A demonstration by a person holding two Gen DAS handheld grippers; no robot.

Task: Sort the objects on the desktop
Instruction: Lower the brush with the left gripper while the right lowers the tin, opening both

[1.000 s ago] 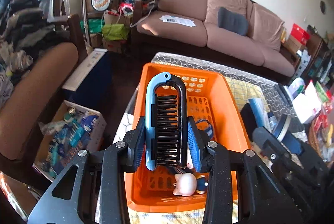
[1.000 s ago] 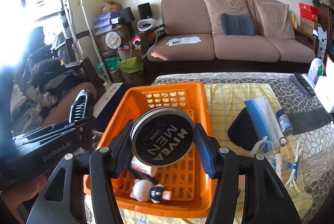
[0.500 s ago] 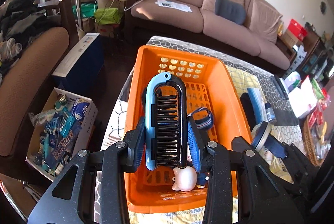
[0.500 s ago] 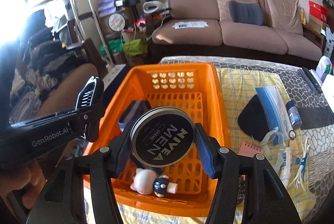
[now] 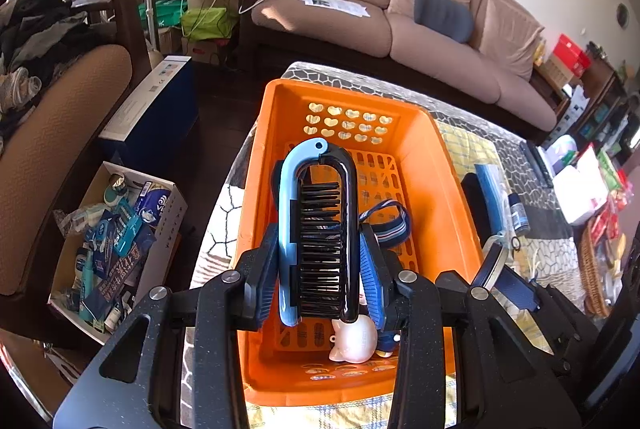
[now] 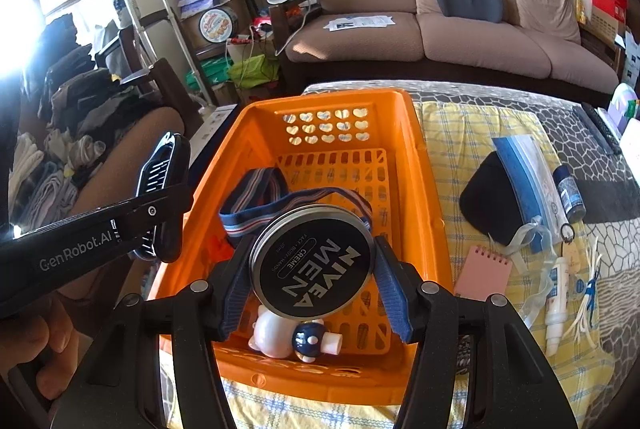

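My left gripper point(image 5: 319, 269) is shut on a blue and black folding comb point(image 5: 318, 229), held upright over the orange basket point(image 5: 436, 165). My right gripper point(image 6: 310, 279) is shut on a round black Nivea Men tin point(image 6: 313, 267), held above the basket's point(image 6: 424, 165) near half. In the basket lie a striped band point(image 6: 256, 189), a white figurine point(image 6: 272, 339) and a small blue mushroom toy point(image 6: 314, 343). The left gripper with the comb point(image 6: 162, 181) shows in the right wrist view at the basket's left edge. The tin's edge point(image 5: 491, 261) shows in the left wrist view.
Right of the basket, on the yellow checked cloth point(image 6: 452, 149), lie a black pouch point(image 6: 486, 201), a blue packet point(image 6: 524, 165), a small bottle point(image 6: 568, 193), a pink notepad point(image 6: 482, 275) and a white tube point(image 6: 556, 293). A cardboard box of items point(image 5: 112, 233) stands on the floor at left. A sofa point(image 6: 440, 25) stands behind.
Both grippers have tipped down and moved closer over the basket, still holding the comb and the tin. The basket's inside now shows more fully.
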